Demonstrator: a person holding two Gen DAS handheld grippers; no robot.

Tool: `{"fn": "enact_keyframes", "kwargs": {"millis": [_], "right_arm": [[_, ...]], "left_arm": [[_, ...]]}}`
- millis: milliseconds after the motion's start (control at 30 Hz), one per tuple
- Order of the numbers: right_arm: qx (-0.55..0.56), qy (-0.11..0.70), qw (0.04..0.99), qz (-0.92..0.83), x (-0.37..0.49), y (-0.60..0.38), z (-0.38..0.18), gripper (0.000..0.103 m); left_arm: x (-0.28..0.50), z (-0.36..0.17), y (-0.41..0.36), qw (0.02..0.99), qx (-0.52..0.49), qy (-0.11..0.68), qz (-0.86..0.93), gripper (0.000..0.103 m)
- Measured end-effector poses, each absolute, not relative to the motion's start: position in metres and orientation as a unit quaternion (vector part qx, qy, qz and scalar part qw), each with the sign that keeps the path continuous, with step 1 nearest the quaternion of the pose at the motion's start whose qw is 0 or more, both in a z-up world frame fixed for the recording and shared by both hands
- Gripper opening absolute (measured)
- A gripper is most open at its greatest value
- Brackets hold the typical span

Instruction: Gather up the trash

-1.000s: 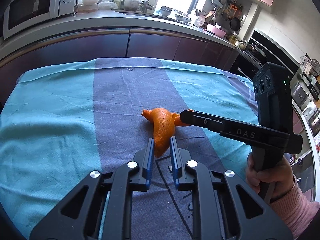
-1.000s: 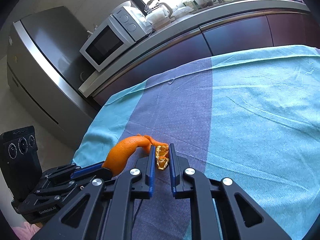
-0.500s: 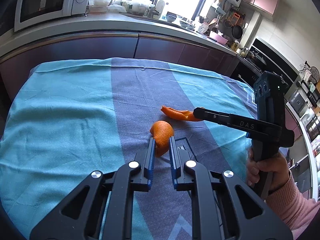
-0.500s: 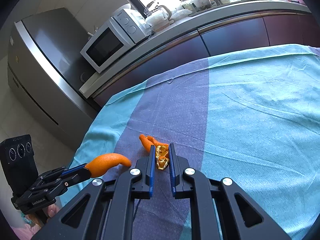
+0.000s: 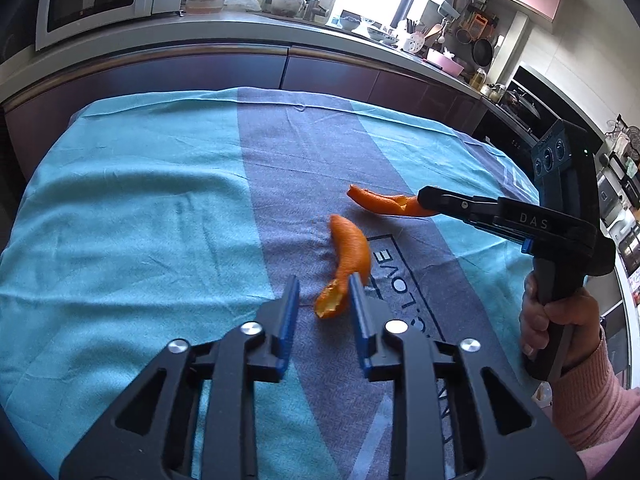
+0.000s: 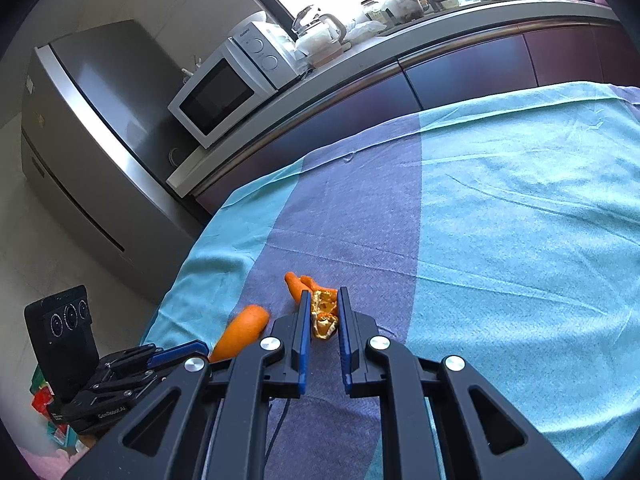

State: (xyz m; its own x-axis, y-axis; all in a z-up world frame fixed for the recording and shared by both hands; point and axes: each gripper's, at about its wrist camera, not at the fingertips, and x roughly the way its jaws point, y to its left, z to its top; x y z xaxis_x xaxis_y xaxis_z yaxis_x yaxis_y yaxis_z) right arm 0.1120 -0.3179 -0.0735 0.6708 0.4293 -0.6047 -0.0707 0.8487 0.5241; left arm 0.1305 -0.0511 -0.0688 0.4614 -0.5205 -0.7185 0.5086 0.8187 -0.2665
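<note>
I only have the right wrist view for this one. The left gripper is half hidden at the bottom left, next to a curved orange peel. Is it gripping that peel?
Observer: No. In the left wrist view the jaws of the left gripper are opening, and the curved peel lies loose on the cloth between them.
Operator: And how does the right gripper hold its piece?
Observer: Seen from the side, the right gripper pinches only one end of the second peel; the rest sticks out past its tips.
Operator: Anything by the curved peel?
Observer: Printed lettering on the cloth, right beside it.
</note>
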Motion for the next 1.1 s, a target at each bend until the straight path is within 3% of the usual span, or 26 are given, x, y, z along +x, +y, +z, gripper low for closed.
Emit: {"fn": "enact_keyframes", "kwargs": {"millis": [300,400,467,567,1100], "right_arm": [[0.239,0.381,0.881,0.144,0.108,-0.315,-0.073,0.011],[0.241,0.38,0.882,0.144,0.108,-0.316,-0.073,0.011],[0.242,0.379,0.881,0.145,0.107,-0.316,-0.073,0.011],[0.243,0.378,0.881,0.146,0.106,-0.316,-0.072,0.011],[0.254,0.364,0.881,0.163,0.096,-0.308,-0.067,0.011]], "left_arm": [[0.13,-0.065,-0.071,0.852,0.013,0.419,-0.314,0.04],[0.13,-0.07,-0.079,0.844,0.026,0.43,-0.319,0.039],[0.13,-0.073,-0.083,0.841,0.032,0.436,-0.319,0.027],[0.131,-0.075,-0.083,0.839,0.029,0.439,-0.321,0.022],[0.117,-0.058,-0.063,0.856,0.012,0.412,-0.312,0.016]]}}
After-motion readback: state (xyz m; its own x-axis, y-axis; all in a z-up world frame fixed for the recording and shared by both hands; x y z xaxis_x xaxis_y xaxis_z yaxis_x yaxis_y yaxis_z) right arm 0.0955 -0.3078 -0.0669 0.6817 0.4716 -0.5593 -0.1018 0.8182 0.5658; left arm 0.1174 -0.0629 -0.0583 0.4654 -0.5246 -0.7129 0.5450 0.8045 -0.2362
